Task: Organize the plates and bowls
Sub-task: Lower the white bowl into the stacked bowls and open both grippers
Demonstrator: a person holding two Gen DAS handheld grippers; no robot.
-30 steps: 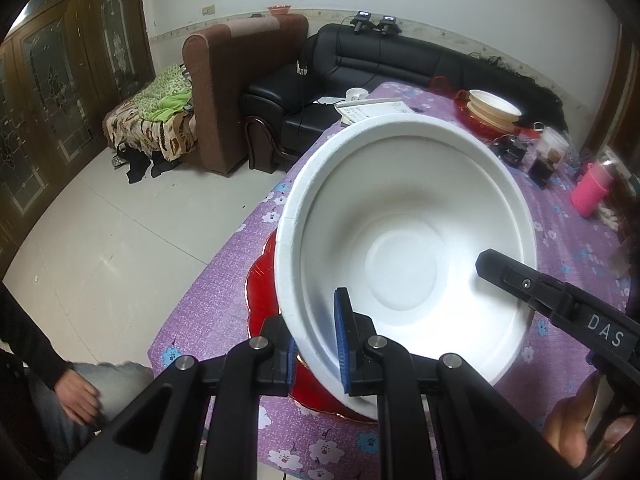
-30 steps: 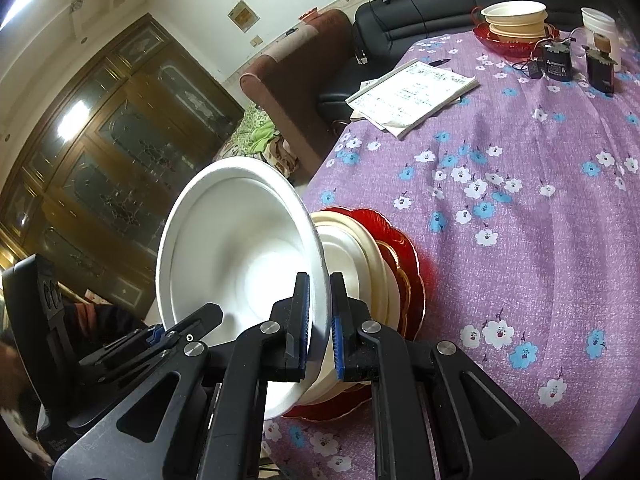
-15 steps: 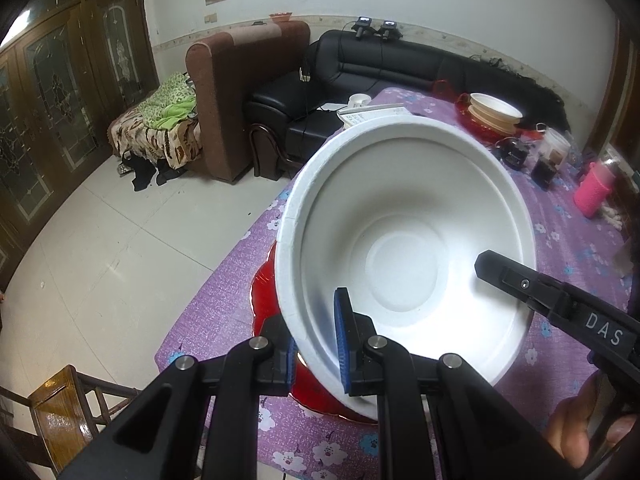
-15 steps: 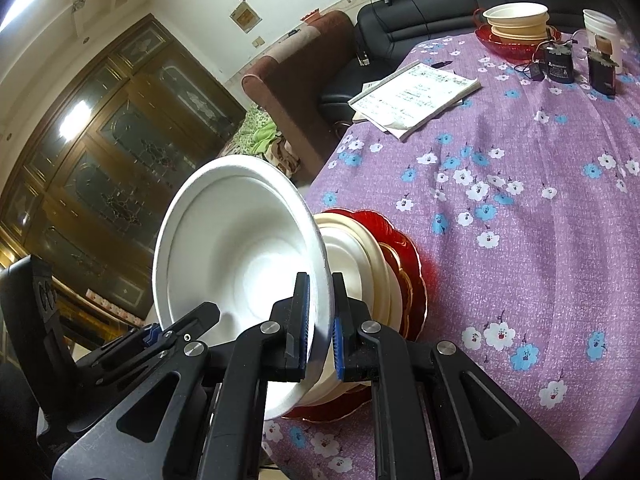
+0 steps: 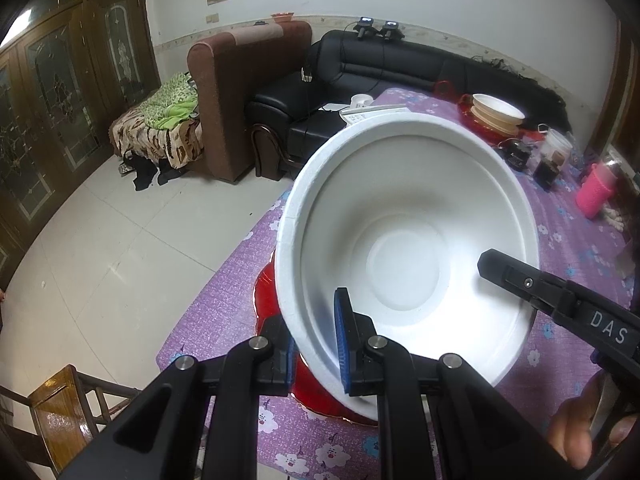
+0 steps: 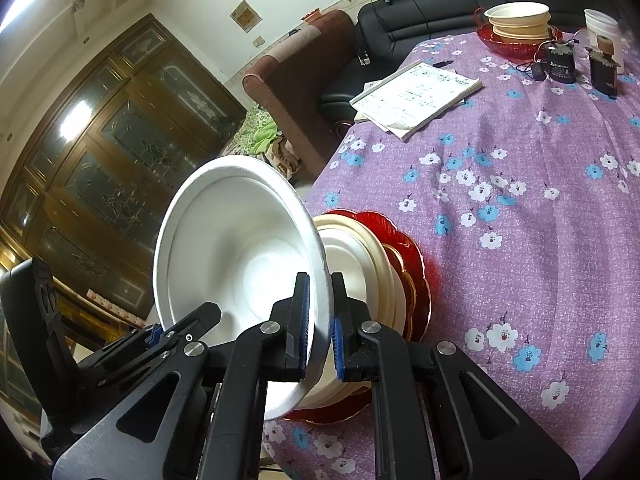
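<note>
A large white foam bowl (image 5: 404, 248) hangs tilted above a stack of cream plates (image 6: 360, 248) that sits on a red plate (image 6: 418, 272) near the table's corner. My left gripper (image 5: 316, 344) is shut on the bowl's near left rim. My right gripper (image 6: 320, 320) is shut on the opposite rim, one pad inside the bowl and one outside. The right gripper (image 5: 520, 280) reaches in from the right in the left wrist view. The left gripper (image 6: 176, 332) shows at lower left in the right wrist view. The bowl hides most of the red plate (image 5: 266, 300) in the left wrist view.
On the purple flowered tablecloth (image 6: 520, 200) lie an open notebook (image 6: 420, 96), black devices (image 6: 560, 66), a pink bottle (image 5: 596, 194) and a far stack of cream bowls (image 6: 518, 20) on a red dish. A wooden chair (image 5: 60, 404) stands by the table's near corner; sofas lie beyond.
Both grippers and the bowl keep their places. A person's hand and sleeve at the lower left of the left wrist view are gone; a wooden chair shows there now.
</note>
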